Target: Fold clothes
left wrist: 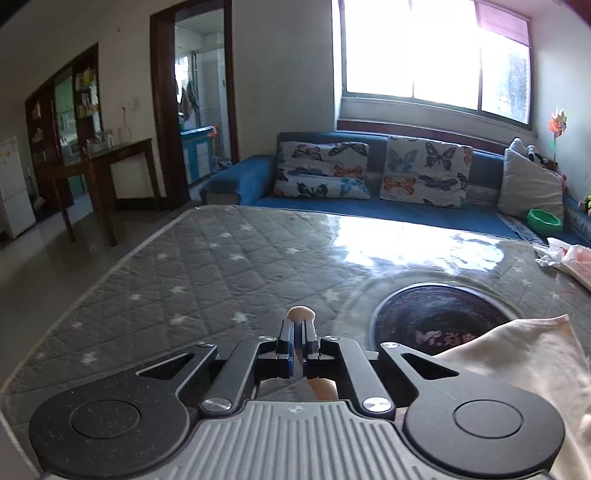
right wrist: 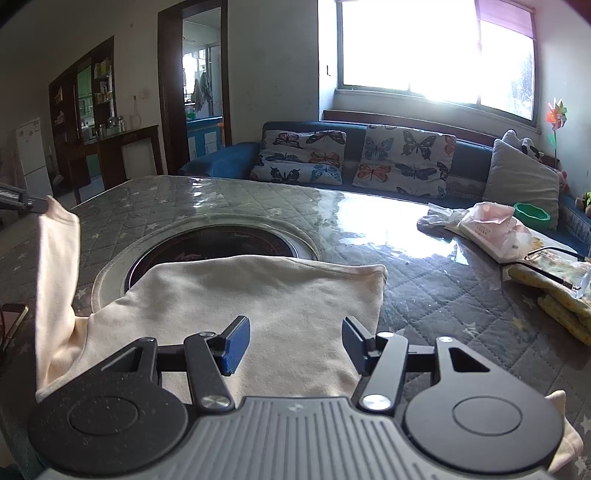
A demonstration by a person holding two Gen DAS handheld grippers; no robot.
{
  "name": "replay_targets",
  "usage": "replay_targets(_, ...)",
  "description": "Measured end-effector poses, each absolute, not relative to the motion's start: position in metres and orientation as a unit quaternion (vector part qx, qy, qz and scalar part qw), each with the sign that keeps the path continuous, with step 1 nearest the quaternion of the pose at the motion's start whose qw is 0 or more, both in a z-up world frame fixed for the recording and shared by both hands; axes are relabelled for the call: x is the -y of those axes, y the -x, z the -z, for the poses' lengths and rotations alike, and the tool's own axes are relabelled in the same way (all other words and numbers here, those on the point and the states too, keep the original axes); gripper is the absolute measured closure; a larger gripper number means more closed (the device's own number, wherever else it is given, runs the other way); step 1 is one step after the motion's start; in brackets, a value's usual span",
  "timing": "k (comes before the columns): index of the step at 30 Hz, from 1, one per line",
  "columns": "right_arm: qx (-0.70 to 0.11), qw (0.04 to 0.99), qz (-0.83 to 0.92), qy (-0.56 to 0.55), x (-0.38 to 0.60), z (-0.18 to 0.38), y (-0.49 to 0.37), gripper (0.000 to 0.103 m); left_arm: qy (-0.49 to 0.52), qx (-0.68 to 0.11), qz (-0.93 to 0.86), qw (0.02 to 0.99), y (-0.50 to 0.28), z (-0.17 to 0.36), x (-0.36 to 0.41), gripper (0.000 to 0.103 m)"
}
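A wide window (left wrist: 436, 55) fills the far wall, blown out white by daylight, with a dark blind (left wrist: 502, 20) rolled partway down at its right end. Beneath it runs a blue sofa (left wrist: 369, 206) carrying two butterfly-print cushions (left wrist: 424, 173) and a grey pillow (left wrist: 528, 184); a green bowl (left wrist: 545, 220) sits beside the pillow. A pinwheel (left wrist: 557, 123) stands in the right corner. The walls are off-white. A dark-framed doorway (left wrist: 199, 103) opens onto a brighter room. Left of it stand a dark wooden side table (left wrist: 107, 158), a shelving unit (left wrist: 62, 107) and a white fridge (left wrist: 13, 184). The floor (left wrist: 55, 266) is pale and glossy.
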State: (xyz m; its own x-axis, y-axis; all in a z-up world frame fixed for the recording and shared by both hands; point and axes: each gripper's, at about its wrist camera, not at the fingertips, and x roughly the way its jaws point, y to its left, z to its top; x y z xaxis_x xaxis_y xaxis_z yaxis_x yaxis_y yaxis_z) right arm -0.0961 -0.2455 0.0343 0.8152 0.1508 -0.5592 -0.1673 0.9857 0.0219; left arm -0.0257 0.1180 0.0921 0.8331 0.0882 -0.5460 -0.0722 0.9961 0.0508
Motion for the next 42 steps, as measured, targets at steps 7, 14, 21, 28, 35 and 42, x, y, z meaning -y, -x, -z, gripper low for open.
replay_targets(7, -0.304, 0.949, -0.081, 0.013, 0.248, -0.026, 0.097, 0.046, -0.042, -0.324, -0.070, 0.943, 0.029, -0.076, -0.147, 0.099)
replay_targets(14, -0.312, 0.947, -0.075, 0.009, 0.256, -0.024, 0.097, 0.046, -0.046, -0.366, -0.078, 0.926, 0.013, -0.050, -0.168, 0.097)
replay_targets(21, -0.313, 0.947, -0.075, 0.006, 0.257, -0.024, 0.096, 0.046, -0.070, -0.380, -0.083, 0.919, -0.001, -0.041, -0.175, 0.092)
replay_targets(28, -0.309, 0.949, -0.065, 0.008, 0.266, -0.030, 0.089, 0.046, -0.072, -0.362, -0.074, 0.926, 0.001, -0.061, -0.171, 0.082)
replay_targets(35, -0.305, 0.951, -0.045, -0.006, 0.285, -0.038, 0.071, 0.046, -0.050, -0.359, -0.012, 0.932, -0.001, -0.081, -0.146, 0.079)
replay_targets(42, -0.307, 0.951, -0.018, -0.039, 0.312, -0.039, 0.042, 0.046, -0.029, -0.367, 0.049, 0.929, -0.018, -0.082, -0.114, 0.079)
